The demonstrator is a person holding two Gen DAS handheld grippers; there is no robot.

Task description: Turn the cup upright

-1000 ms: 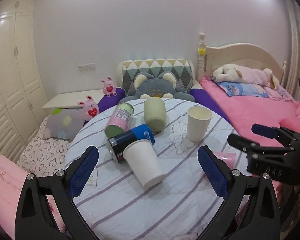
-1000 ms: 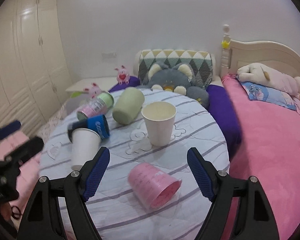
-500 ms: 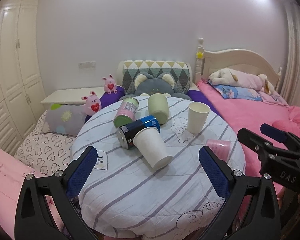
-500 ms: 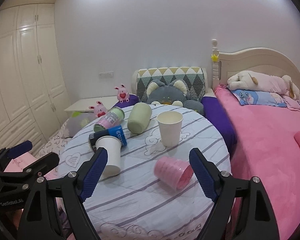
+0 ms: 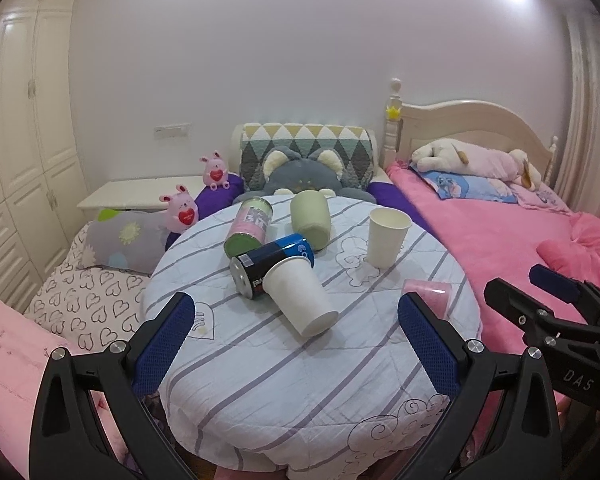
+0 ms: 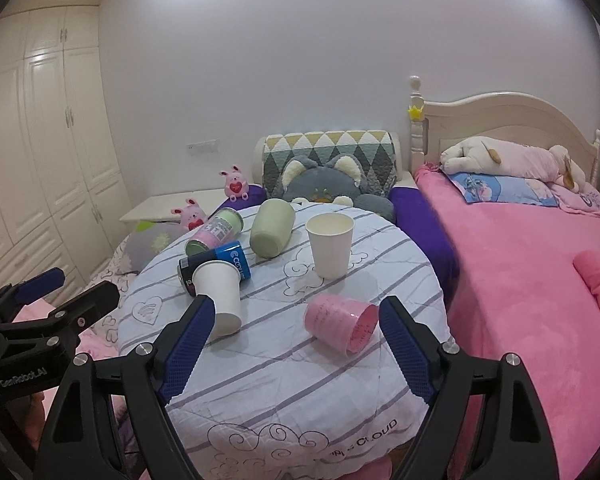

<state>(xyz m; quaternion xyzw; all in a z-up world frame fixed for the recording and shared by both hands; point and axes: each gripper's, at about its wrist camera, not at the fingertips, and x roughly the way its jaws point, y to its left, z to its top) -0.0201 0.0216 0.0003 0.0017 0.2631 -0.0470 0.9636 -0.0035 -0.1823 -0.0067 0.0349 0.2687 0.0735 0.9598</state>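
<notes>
- Pink cup (image 6: 341, 323) on its side on round table (image 6: 284, 380); long axis near-level, mouth toward my right.
- My left gripper (image 5: 296, 340) and right gripper (image 6: 296, 344): jaws wide apart, holding nothing.

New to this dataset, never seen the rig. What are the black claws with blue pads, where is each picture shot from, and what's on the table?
The claws are hand-held two-finger tools; a person carries one in each hand, and each has a fisheye camera looking along its fingers. One picture looks out from the left gripper, the other from the right gripper; each also catches its partner at the frame's edge. Both are open and hold nothing.

On the round table with a striped cloth: an upright paper cup, a second paper cup on its side leaning on a blue can, a tipped pink cup, a green cup on its side and a pink-labelled can. Beds and plush toys surround it.
</notes>
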